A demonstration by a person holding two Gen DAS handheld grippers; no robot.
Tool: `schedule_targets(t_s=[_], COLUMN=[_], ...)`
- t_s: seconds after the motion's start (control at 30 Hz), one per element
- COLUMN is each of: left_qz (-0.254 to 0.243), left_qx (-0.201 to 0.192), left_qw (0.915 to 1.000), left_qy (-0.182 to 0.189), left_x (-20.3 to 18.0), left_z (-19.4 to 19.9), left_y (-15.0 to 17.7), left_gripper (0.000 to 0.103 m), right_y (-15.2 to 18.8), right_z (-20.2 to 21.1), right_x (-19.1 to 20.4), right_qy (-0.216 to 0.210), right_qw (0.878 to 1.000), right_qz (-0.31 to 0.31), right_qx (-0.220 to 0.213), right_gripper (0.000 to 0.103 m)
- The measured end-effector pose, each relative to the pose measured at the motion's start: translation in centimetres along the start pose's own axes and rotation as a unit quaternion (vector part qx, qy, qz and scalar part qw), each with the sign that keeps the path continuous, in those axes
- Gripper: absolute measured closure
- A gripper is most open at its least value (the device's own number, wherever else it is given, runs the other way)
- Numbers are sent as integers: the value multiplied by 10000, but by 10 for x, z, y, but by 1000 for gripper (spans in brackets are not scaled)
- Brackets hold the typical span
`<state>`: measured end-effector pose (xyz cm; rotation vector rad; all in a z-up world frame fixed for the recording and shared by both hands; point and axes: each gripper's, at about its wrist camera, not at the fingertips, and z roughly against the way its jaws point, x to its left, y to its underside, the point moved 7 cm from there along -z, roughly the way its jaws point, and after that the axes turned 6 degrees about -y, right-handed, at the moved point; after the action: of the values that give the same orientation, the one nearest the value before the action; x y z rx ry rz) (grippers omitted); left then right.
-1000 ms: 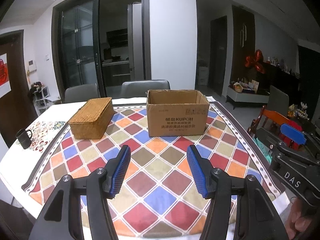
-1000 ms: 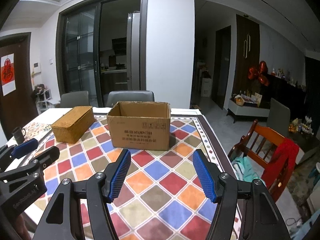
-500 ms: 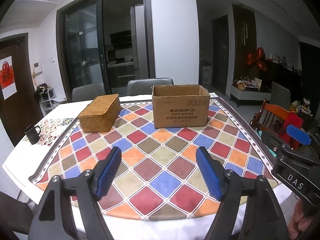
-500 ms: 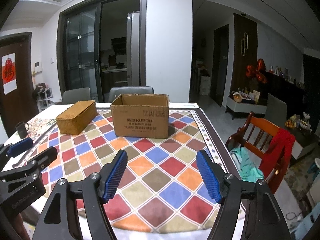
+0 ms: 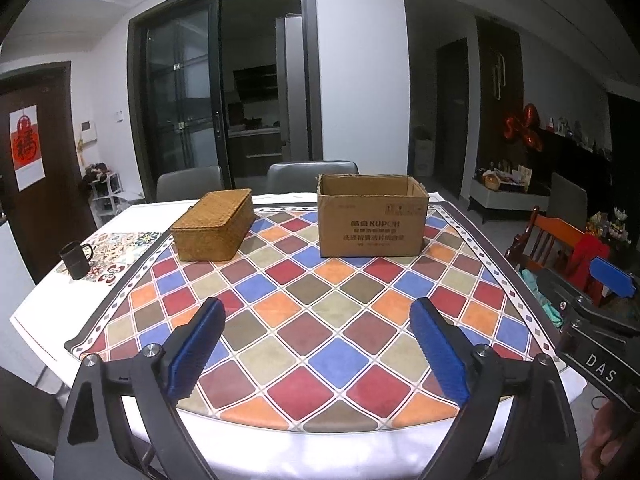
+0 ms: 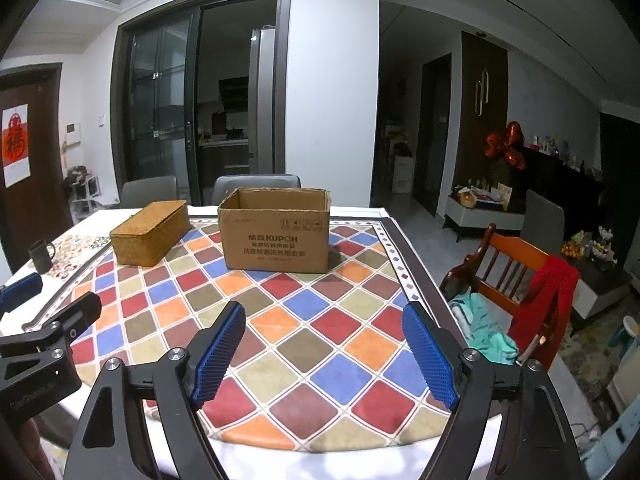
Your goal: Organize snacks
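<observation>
- The cardboard box, open-topped, stands near the far edge of the surface, right of centre.
- The woven basket, lid on, sits beside it toward the far left corner.
- Left tool: jaws opening, nothing between them.
- Right tool: jaws opening, likewise empty, above the near edge.

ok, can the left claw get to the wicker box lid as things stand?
Probably yes. The left claw is empty, its jaws opening, and only bare tablecloth lies between it and the wicker box. It needs a long forward reach, though.
</observation>
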<state>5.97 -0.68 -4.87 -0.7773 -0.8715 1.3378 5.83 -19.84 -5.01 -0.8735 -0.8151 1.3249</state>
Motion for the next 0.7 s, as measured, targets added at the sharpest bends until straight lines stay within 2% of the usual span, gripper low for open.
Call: schedule_targets(t_s=[0.7], left_qz=[17], left_qx=[15], left_qw=[10000], left_qy=[29], left_x=[0], left_z=[0], left_y=[2], left_gripper=[8], right_y=[1], right_z=[3], right_x=[-1], right_qy=[-3], right_qw=[10000], right_qz=[-23], right_qx=[-20], right_gripper=[22])
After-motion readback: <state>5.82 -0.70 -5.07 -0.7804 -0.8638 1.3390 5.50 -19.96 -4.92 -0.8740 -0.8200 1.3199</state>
